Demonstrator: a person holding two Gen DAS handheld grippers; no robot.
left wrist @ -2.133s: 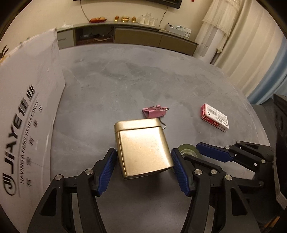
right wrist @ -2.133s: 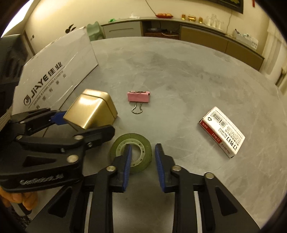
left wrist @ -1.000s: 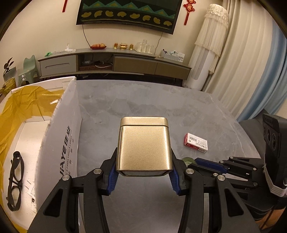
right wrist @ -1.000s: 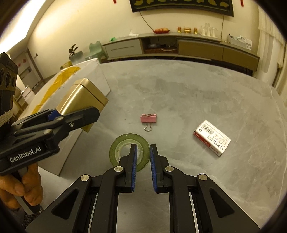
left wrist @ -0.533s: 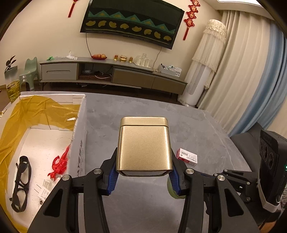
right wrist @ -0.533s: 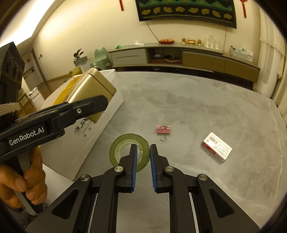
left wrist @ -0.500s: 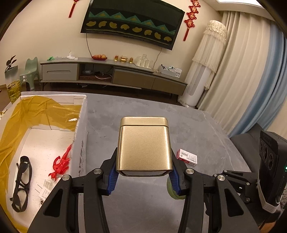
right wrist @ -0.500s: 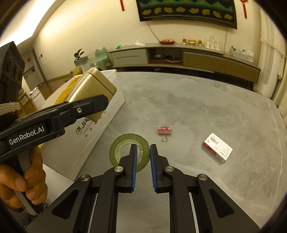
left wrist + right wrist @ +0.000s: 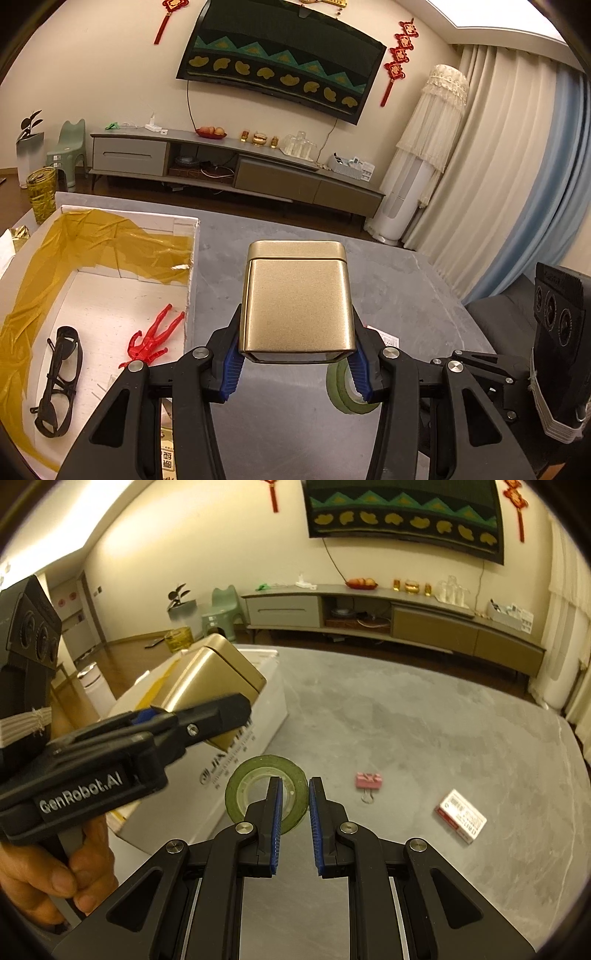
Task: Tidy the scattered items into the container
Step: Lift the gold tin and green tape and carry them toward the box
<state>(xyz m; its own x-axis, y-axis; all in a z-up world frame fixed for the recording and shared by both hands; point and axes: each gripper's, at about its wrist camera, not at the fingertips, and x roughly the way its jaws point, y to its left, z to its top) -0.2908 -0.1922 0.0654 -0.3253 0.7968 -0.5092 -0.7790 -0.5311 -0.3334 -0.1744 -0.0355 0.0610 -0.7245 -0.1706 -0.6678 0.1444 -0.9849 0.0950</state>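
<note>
A gold square tin (image 9: 297, 302) is clamped between the blue pads of my left gripper (image 9: 295, 354), held in the air to the right of the white cardboard box (image 9: 192, 258). In the right wrist view the tin (image 9: 214, 675) hangs over the box's near corner. My right gripper (image 9: 295, 801) is shut on the rim of a green tape roll (image 9: 240, 790), lifted off the table. The same roll (image 9: 345, 387) shows just right of my left gripper. A pink binder clip (image 9: 368, 781) and a small red-and-white box (image 9: 461, 816) lie on the grey table.
Inside the box, lined with yellow film, lie black glasses (image 9: 59, 373) and a red toy figure (image 9: 151, 339). A person's hand (image 9: 44, 875) holds the left gripper's handle. The table's right edge (image 9: 569, 746) is near; a sideboard stands behind.
Both grippers have risen with their loads, the tin and the tape roll, off the table. The view now tilts up, and more of the box's inside shows at left.
</note>
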